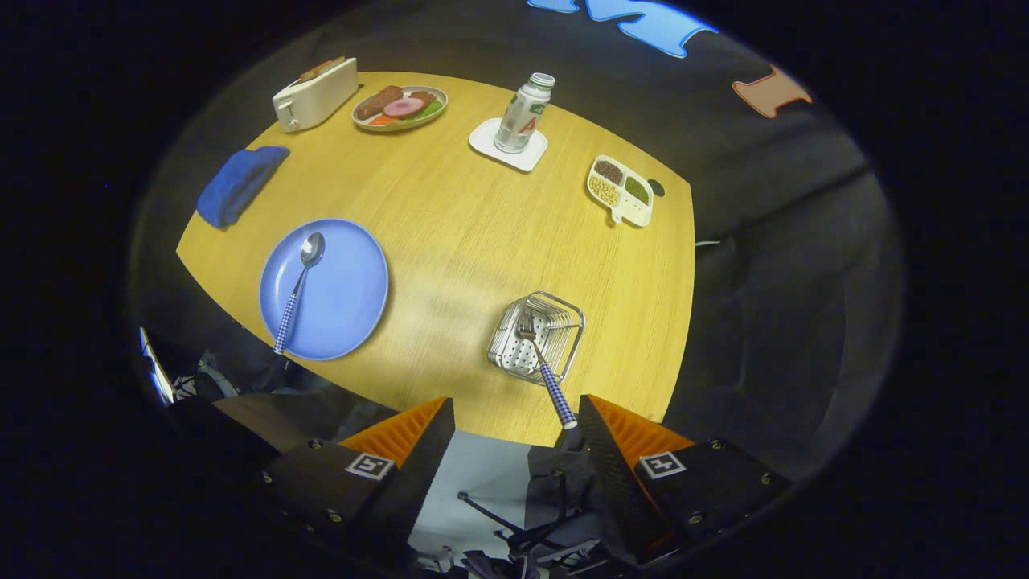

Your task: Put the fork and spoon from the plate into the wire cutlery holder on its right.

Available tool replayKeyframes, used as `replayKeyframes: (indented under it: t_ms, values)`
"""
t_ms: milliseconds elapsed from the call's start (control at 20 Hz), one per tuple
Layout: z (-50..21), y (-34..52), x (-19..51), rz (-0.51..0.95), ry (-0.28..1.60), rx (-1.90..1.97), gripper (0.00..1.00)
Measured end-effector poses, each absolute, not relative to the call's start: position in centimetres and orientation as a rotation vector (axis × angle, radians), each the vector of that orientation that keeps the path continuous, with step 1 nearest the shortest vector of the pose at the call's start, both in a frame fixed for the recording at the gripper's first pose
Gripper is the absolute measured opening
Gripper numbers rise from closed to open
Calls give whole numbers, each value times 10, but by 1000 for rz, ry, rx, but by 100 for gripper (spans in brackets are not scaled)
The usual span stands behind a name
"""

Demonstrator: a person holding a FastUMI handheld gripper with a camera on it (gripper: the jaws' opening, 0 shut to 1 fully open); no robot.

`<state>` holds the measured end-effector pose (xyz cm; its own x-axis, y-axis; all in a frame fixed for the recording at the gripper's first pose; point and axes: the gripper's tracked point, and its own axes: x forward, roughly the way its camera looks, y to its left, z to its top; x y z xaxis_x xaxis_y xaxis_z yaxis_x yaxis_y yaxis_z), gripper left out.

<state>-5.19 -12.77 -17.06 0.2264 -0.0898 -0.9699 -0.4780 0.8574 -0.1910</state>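
Note:
A blue plate [342, 297] lies on the wooden table, well ahead and to the left of my fingers. On it rests a spoon [297, 289] with a checked handle, bowl pointing away from me. To the plate's right stands the wire cutlery holder [555, 318]. A fork [540, 362] with a checked handle stands in it, tines down, its handle leaning out toward my right finger. My gripper [514, 418] hovers high above the table's near edge, open, with nothing between the fingers.
At the back of the table are a toaster [315, 95], a plate of food [399, 107], a bottle [524, 112] on a white coaster, and a divided snack tray [621, 190]. A blue cloth [239, 183] lies behind the plate. A chair base [522, 523] shows below.

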Motion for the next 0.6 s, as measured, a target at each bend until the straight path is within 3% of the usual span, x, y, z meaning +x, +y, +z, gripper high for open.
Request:
replayKeyframes:
  t_ms: [600]
  values:
    - [-193, -40, -84, 393, 1295, -395, 95]
